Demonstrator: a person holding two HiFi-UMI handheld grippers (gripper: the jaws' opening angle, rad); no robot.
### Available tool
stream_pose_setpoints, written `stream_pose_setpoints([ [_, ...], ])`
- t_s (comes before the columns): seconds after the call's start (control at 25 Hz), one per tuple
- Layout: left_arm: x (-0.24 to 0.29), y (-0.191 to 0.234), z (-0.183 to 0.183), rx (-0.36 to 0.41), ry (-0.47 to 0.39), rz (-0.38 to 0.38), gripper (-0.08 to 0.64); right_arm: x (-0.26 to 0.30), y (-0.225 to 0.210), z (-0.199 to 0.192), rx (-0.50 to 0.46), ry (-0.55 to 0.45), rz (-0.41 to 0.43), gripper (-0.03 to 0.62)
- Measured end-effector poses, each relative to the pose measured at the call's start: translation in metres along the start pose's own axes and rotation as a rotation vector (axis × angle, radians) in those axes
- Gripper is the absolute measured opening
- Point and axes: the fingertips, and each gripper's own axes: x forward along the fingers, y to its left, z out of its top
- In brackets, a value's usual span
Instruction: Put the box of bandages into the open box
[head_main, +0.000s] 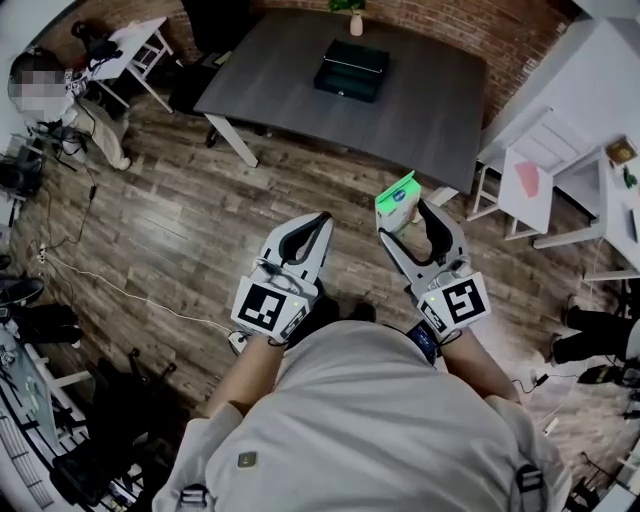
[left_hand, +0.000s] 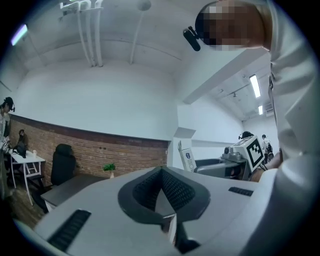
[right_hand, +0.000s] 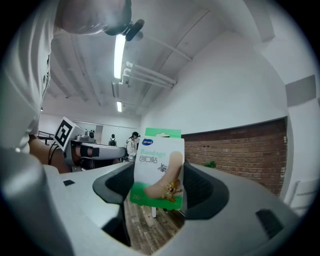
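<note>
Right claw (head_main: 405, 220) is out level in front of me, jaws spread wide and clamped on the green-and-white cardboard box of bandages (right_hand: 159, 167). The box stands upright between the 2 jaws with its printed face toward the claw's camera. I can see a tan plaster strip and a small cartoon on it, and its green top flap pokes up above the jaw tips. It's up in the air over the brown wood-plank floor (head_main: 180, 230), touching nothing but my jaws.

Left claw (head_main: 319, 222) sits level just beside the right one, not touching it. Its jaws are closed tip to tip with nothing in them.

Ahead of both claws is the dark grey rectangular table (head_main: 440, 100), and on it, toward the far side, the dark green open box (head_main: 352, 70), its lid up. So the bandages are well apart from it, not in yet. Beyond the open box, at the table's far edge, stands a small green plant in a pale pot (head_main: 355, 15). To the right of the table is the white shelf unit (head_main: 560, 130), and a red brick wall (right_hand: 240, 150) runs behind
</note>
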Motion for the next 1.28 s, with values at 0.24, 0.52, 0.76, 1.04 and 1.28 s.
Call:
stream_pose_setpoints([
  [0.24, 0.01, 0.058, 0.002, -0.018, -0.002, -0.025, 0.015, 0.059, 0.001, 0.006, -0.008, 0.001, -0.017, 0.301],
  [0.52, 0.012, 0.127, 0.01, -0.023, -0.008, -0.07, 0.015, 0.121, 0.004, 0.011, 0.008, 0.0, -0.076, 0.301],
  [0.76, 0.003, 0.174, 0.017, -0.036, -0.018, -0.083, 0.015, 0.163, 0.017, 0.023, -0.001, -0.003, -0.097, 0.301],
  [1.04, 0.007, 0.205, 0.02, -0.049, -0.024, -0.078, 0.015, 0.193, 0.02, 0.026, 0.006, -0.001, -0.097, 0.301],
  [1.28, 0.024, 0.223, 0.018, -0.05, -0.016, -0.07, 0.015, 0.217, 0.005, 0.024, 0.011, -0.003, -0.082, 0.301],
])
